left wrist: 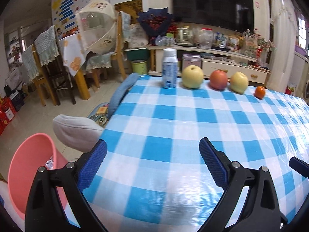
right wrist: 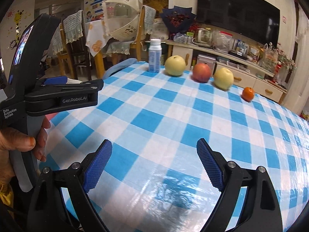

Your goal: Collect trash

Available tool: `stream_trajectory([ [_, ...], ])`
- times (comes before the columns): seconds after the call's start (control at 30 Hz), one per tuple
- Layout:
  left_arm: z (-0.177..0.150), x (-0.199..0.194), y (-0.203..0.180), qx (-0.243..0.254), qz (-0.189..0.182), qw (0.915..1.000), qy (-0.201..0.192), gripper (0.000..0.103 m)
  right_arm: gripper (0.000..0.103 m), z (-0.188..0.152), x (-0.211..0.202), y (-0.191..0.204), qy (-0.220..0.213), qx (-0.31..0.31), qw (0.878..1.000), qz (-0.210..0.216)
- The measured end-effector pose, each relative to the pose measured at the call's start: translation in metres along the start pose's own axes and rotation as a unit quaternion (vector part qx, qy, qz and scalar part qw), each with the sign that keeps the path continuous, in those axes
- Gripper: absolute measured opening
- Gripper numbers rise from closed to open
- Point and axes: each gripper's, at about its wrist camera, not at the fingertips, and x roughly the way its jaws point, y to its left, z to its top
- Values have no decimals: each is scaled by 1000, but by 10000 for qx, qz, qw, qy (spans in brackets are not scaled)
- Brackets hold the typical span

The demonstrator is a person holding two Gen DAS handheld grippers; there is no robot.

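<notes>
Spread wide and empty over the near part of the blue-checked tablecloth (left wrist: 173, 119): left gripper (left wrist: 152, 162), blue pads apart, nothing between them. Same for the right gripper (right wrist: 154, 160), jaws parted above bare cloth. Down beside the table's left edge, on the floor: pink bin (left wrist: 29, 166), tilted toward the camera, with a crumpled white-and-blue scrap just visible inside behind the gripper; rest of the contents hidden. Standing upright at the far edge of the table: small white-capped bottle (left wrist: 169, 68), capped, contents impossible to tell. Lined up to its right, well apart from both grippers: yellow pear (left wrist: 192, 76), red apple (left wrist: 218, 79), second yellow pear (left wrist: 239, 82), small orange (left wrist: 259, 92).
</notes>
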Motion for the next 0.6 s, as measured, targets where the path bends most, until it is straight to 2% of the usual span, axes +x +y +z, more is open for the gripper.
stream_trajectory([
  [0.2,-5,-3,-24,94,-246,9996,-43,97,89,-11,-12,-23,-43,153,9997,-164],
  [0.6,-19,-27,-78,481,-804,9955,-139,97,89,-41,-49,-78,-160,718,9940,-811],
])
